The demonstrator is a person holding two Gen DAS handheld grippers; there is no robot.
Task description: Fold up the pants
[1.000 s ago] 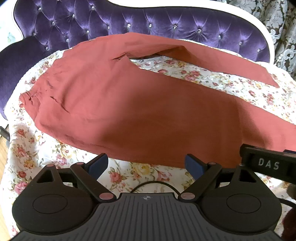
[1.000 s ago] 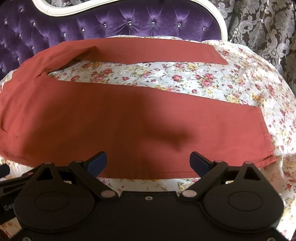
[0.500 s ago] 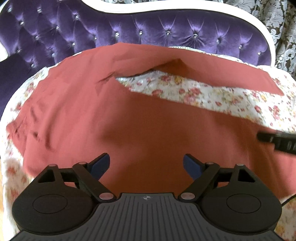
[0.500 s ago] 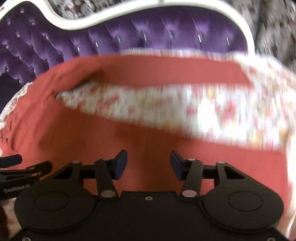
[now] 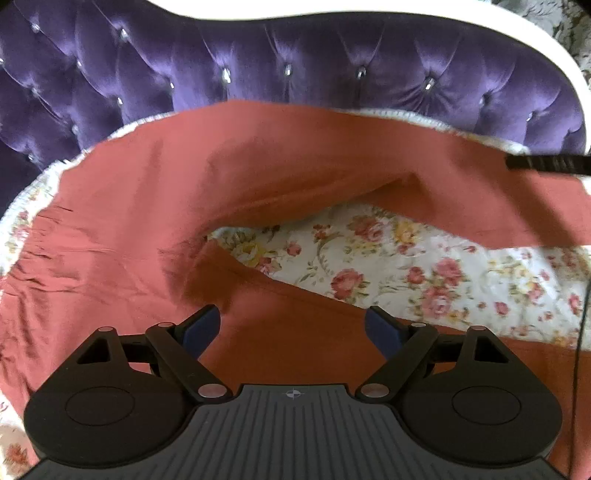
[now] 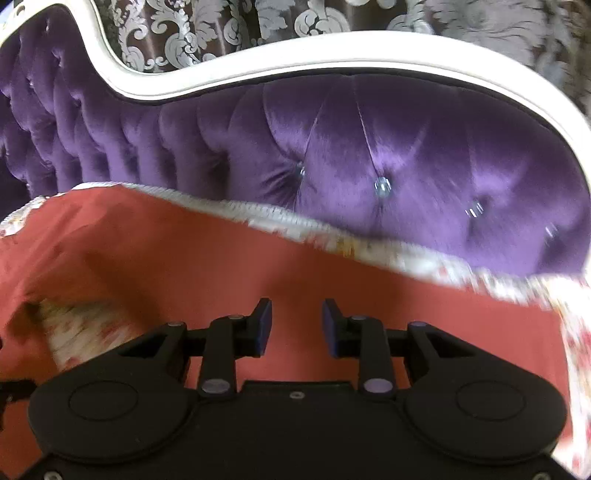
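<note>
The purple sofa (image 5: 332, 66) carries a floral sheet (image 5: 443, 273), and the red pants (image 5: 129, 206) lie spread on it, legs parted. My left gripper (image 5: 291, 325) hangs wide open above the crotch; my right gripper (image 6: 297, 325) is closing over the far leg, gripping nothing.

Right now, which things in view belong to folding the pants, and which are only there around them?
For the job:
- red pants
- left gripper, open
- right gripper, closing above the pants

Only there:
- flowered sheet
- purple sofa back
- patterned curtain
</note>
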